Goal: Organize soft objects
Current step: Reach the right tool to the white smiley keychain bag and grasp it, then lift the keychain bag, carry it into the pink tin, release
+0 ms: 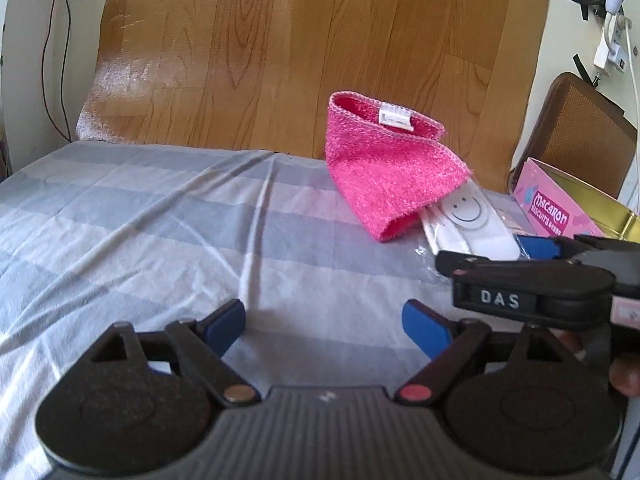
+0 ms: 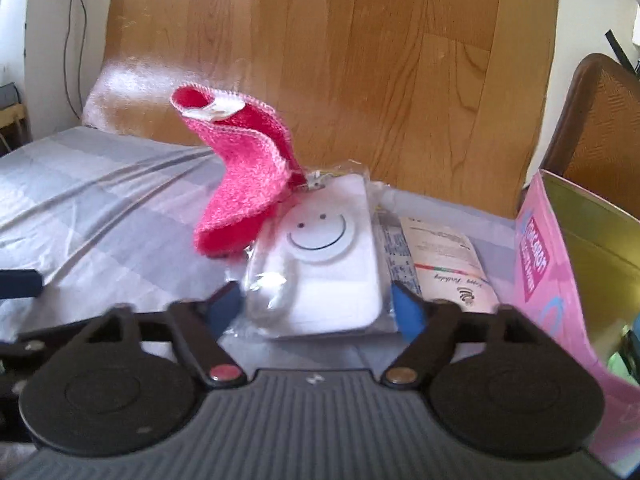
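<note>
Pink cloth (image 1: 394, 168) is loosely bunched on the bed (image 1: 160, 216), standing partly up near the far edge, with one end draped over a white smiley-face gadget in a clear bag (image 2: 320, 264). Beside that lies a printed packet (image 2: 448, 268), and a pink biscuit box (image 2: 536, 264) stands open at the right (something sits inside it, too dim to tell what). Nothing looks sorted yet, so I'd judge the task is at an early stage, with the cloth still to be folded or put away. The left hand-held gripper (image 1: 324, 330) hangs wide over bare sheet, holding nothing. The right hand-held gripper (image 2: 320, 310) is also spread, its blue fingers (image 2: 408, 312) either side of the bagged gadget's near end; they don't seem to be pressing on it.
</note>
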